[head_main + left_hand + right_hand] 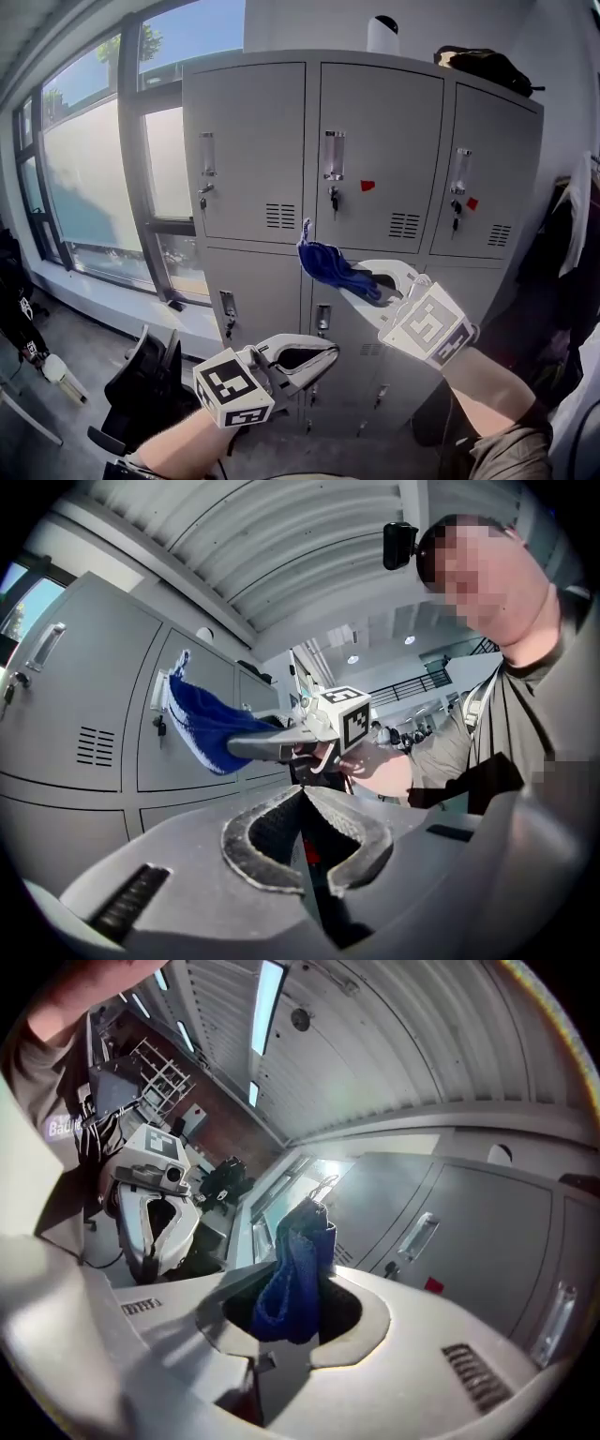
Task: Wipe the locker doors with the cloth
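Here, a blue cloth (pixel 333 264) hung before the grey locker doors (pixel 380 141), near the bottom edge of the middle upper door. One end was clamped between the jaws of the right gripper (pixel 373 284). Only a small bunch seemed held, so a hard rub might have tugged it free or caught it on a door handle (pixel 334 155). Its long axis ran diagonally, the free end pointing up and left toward the doors. Whether it touched them could not be told. The left gripper (pixel 317 353) hovered lower, jaws together, empty.

window (pixel 94 178) | white canister (pixel 382 35) | black bag (pixel 483 66) | black chair (pixel 150 384)
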Demonstrator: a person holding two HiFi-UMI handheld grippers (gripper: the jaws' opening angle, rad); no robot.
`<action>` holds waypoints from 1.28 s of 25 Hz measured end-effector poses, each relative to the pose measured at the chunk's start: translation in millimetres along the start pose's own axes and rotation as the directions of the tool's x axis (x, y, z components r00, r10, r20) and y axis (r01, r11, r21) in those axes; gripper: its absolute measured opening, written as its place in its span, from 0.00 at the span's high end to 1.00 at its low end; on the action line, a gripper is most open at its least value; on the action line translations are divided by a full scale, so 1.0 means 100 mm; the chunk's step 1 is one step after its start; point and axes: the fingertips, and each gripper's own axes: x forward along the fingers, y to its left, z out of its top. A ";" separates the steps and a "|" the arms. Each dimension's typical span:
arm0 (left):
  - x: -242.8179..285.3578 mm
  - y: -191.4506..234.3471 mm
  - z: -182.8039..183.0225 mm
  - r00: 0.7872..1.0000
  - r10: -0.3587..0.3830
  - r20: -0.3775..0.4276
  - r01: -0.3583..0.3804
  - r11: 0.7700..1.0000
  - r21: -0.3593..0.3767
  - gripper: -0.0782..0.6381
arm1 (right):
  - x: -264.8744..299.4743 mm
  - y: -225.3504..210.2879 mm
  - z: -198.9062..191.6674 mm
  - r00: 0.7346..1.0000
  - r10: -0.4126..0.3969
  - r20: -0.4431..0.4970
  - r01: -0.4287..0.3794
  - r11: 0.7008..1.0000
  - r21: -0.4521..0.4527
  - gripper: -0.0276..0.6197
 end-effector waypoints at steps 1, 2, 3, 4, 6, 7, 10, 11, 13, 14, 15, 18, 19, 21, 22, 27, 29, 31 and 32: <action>0.05 0.02 0.01 1.000 -0.001 -0.006 0.001 1.000 -0.003 0.88 | -0.01 -0.11 0.05 1.000 -0.009 0.001 0.009 0.999 -0.032 0.82; 0.09 0.04 0.03 1.000 -0.008 -0.013 0.008 1.000 -0.003 0.88 | -0.01 -0.23 0.08 1.000 -0.019 -0.002 0.019 0.998 -0.063 0.82; 0.12 0.04 0.05 1.000 -0.019 -0.020 0.019 1.000 -0.001 0.88 | -0.01 -0.34 0.12 0.999 -0.031 -0.010 0.030 0.996 -0.090 0.82; 0.15 0.05 0.08 0.999 -0.033 -0.028 0.033 0.999 0.003 0.88 | 0.00 -0.45 0.15 0.999 -0.044 -0.022 0.042 0.993 -0.114 0.82; 0.19 0.05 0.16 0.997 -0.073 -0.040 0.073 0.997 0.012 0.88 | 0.04 -0.66 0.20 0.996 -0.079 -0.051 0.070 0.984 -0.163 0.82; 0.18 0.05 0.20 0.995 -0.096 -0.040 0.097 0.995 0.012 0.88 | 0.06 -0.77 0.23 0.993 -0.100 -0.065 0.086 0.979 -0.187 0.82; 0.11 0.06 0.30 0.986 -0.165 -0.010 0.165 0.986 -0.027 0.88 | 0.12 -1.06 0.36 0.981 -0.165 -0.100 0.136 0.960 -0.246 0.82; 0.07 0.07 0.34 0.983 -0.186 0.005 0.186 0.982 -0.045 0.88 | 0.15 -1.14 0.41 0.976 -0.186 -0.111 0.152 0.953 -0.264 0.82; 0.01 0.09 0.40 0.974 -0.226 0.026 0.227 0.971 -0.067 0.88 | 0.19 -1.32 0.51 0.964 -0.229 -0.133 0.181 0.937 -0.299 0.82; -0.01 0.11 0.42 0.969 -0.245 0.029 0.246 0.967 -0.070 0.88 | 0.21 -1.40 0.55 0.957 -0.250 -0.146 0.194 0.928 -0.318 0.82; -0.03 0.12 0.44 0.965 -0.261 0.027 0.262 0.962 -0.070 0.88 | 0.22 -1.49 0.59 0.949 -0.271 -0.160 0.205 0.919 -0.338 0.82; -0.04 0.15 0.51 0.954 -0.298 0.030 0.299 0.951 -0.074 0.88 | 0.24 -1.76 0.68 0.920 -0.335 -0.205 0.233 0.886 -0.401 0.82; -0.04 0.15 0.54 0.950 -0.310 0.038 0.312 0.947 -0.079 0.88 | 0.24 -1.86 0.70 0.909 -0.358 -0.215 0.244 0.874 -0.421 0.82; -0.04 0.11 0.58 0.941 -0.334 0.060 0.338 0.937 -0.088 0.88 | 0.22 -2.05 0.76 0.885 -0.405 -0.229 0.265 0.844 -0.466 0.82; -0.04 0.08 0.60 0.936 -0.346 0.072 0.351 0.932 -0.086 0.88 | 0.22 -2.14 0.80 0.873 -0.429 -0.234 0.275 0.827 -0.490 0.82; -0.03 -0.05 0.63 0.915 -0.389 0.109 0.399 0.914 -0.080 0.88 | 0.22 -2.52 1.00 0.825 -0.516 -0.231 0.310 0.755 -0.578 0.82; -0.03 -0.06 0.62 0.913 -0.392 0.114 0.402 0.911 -0.091 0.88 | 0.26 -2.63 1.07 0.812 -0.533 -0.236 0.304 0.732 -0.609 0.82; -0.03 -0.06 0.61 0.914 -0.389 0.117 0.400 0.911 -0.101 0.88 | 0.27 -2.76 1.12 0.794 -0.555 -0.246 0.300 0.711 -0.636 0.82; -0.03 -0.06 0.59 0.915 -0.386 0.119 0.398 0.911 -0.105 0.88 | 0.28 -2.81 1.14 0.786 -0.565 -0.249 0.301 0.702 -0.645 0.82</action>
